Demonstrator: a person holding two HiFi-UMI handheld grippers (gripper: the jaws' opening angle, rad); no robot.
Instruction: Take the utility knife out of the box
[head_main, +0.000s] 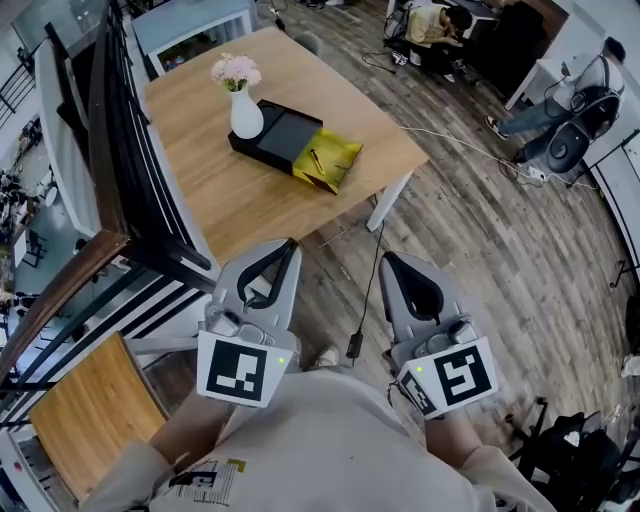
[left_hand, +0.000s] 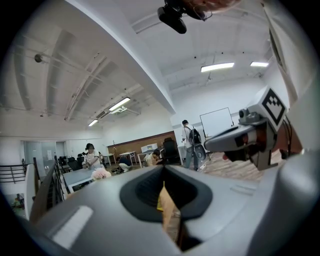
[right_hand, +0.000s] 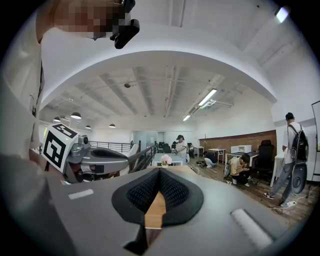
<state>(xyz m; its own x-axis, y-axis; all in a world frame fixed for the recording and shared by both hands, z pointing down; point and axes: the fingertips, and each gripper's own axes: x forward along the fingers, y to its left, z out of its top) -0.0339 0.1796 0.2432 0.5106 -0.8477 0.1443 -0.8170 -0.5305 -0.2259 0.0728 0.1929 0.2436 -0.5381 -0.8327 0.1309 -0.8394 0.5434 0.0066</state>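
Head view: left gripper (head_main: 289, 244) and right gripper (head_main: 388, 259) are both closed and empty, held near the person's body, short of the table (head_main: 200, 190). On the table a black box (head_main: 275, 135) touches a yellow package (head_main: 330, 160) — the knife itself cannot be made out.

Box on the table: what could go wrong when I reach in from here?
The vase stands close beside the box, so a careless reach could tip it. The yellow pouch lies over the box's end near the table edge; a nudge might drop it.
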